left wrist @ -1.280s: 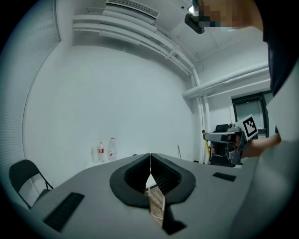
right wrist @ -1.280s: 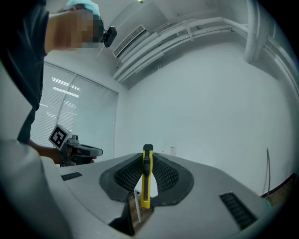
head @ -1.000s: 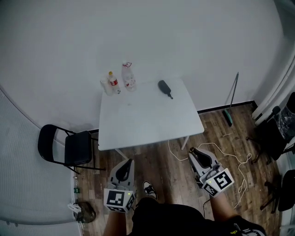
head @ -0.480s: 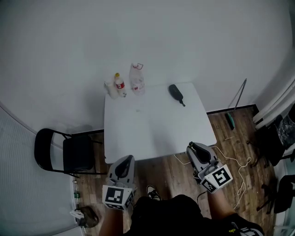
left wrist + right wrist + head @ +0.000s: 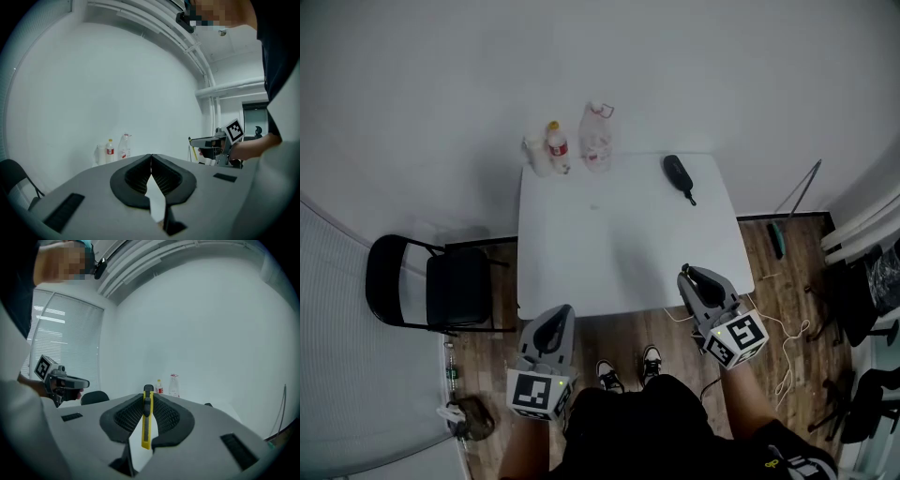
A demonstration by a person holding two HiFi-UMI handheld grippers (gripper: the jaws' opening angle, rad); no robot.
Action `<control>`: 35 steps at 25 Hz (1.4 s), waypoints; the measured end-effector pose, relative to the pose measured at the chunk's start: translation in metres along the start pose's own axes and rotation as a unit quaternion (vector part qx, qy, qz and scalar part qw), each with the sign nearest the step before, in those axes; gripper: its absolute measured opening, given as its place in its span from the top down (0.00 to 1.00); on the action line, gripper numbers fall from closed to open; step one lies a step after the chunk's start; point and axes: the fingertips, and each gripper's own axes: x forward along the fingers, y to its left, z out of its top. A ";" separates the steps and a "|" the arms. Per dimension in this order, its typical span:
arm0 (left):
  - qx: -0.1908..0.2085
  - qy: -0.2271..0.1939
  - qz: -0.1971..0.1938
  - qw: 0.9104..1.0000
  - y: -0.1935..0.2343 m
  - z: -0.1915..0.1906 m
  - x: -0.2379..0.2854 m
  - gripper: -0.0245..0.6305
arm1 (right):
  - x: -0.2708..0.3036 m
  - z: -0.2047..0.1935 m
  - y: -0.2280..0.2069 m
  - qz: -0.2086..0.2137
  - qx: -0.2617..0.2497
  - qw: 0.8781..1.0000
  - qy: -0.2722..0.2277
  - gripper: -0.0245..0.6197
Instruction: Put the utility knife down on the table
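A yellow utility knife with a black slider stands clamped between the jaws of my right gripper, its length running along them. From the head view that right gripper hangs just past the near right edge of the white table. My left gripper is held below the table's near left edge, over the wooden floor. In its own view the left gripper has its jaws pressed together with nothing between them.
At the table's far edge stand a small red-labelled bottle, a clear plastic bottle and a pale cup. A dark brush-like object lies at the far right. A black folding chair stands left; cables trail right.
The person has stepped closer to the table, which now lies nearer and lower in the head view. Both grippers have come up to its near edge, jaws unchanged.
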 end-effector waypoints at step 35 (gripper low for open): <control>-0.040 0.064 0.134 0.988 0.027 -0.046 0.029 0.93 | 0.152 -0.319 -0.068 0.129 -0.116 0.868 0.465 0.79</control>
